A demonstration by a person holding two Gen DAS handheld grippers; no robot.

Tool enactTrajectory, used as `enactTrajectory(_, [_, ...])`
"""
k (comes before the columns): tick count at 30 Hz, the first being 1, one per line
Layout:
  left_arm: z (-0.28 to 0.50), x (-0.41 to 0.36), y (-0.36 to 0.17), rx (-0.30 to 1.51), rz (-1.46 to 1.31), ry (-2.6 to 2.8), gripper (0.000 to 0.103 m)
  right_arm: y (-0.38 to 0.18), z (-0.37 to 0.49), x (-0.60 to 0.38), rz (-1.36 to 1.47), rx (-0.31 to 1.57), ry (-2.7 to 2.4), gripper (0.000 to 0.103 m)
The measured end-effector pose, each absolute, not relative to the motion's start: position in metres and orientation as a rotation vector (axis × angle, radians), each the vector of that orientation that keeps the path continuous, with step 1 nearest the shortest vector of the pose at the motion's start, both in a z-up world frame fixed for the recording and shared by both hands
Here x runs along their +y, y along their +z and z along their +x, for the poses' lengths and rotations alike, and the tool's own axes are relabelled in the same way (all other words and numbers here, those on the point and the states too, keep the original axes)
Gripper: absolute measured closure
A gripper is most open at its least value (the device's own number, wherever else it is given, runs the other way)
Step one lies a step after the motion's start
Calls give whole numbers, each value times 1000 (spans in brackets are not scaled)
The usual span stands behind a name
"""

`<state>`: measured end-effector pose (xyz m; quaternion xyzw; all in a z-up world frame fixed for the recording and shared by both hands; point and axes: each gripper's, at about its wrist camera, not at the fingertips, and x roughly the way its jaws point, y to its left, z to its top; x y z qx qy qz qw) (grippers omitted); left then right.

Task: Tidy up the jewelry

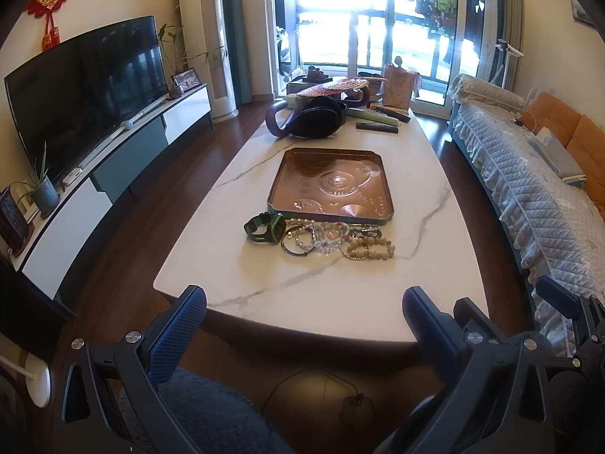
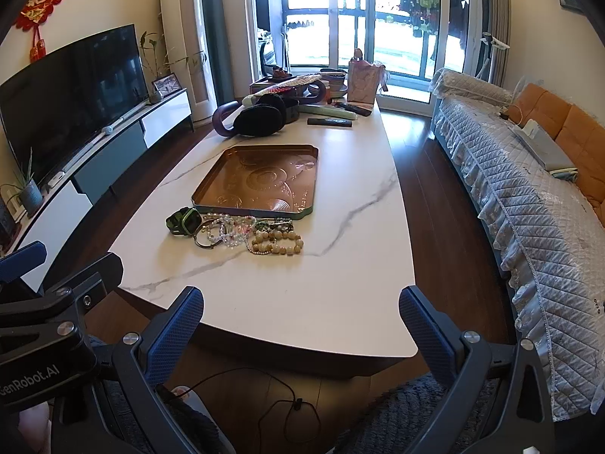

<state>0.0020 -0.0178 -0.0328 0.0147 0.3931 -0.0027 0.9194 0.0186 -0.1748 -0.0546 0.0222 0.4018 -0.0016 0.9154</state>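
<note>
Both the left gripper (image 1: 304, 314) and right gripper (image 2: 300, 312) are hovering with jaws spread wide, holding nothing. The jewelry pile (image 1: 336, 240) is lying on the marble table (image 1: 340, 295), touching the copper tray (image 1: 331, 185) at its 6 o'clock edge, with a green watch (image 1: 266, 229) sitting at the pile's 9 o'clock.

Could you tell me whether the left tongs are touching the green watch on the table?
Apart. The left wrist view shows the open left tongs at the table's near edge, bare marble before the green watch.
</note>
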Motion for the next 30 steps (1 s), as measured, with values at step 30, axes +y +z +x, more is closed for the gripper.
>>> enactTrajectory(30, [170,75,-156,792,-42,-181,2,-168,176,-210,96,769,504,0])
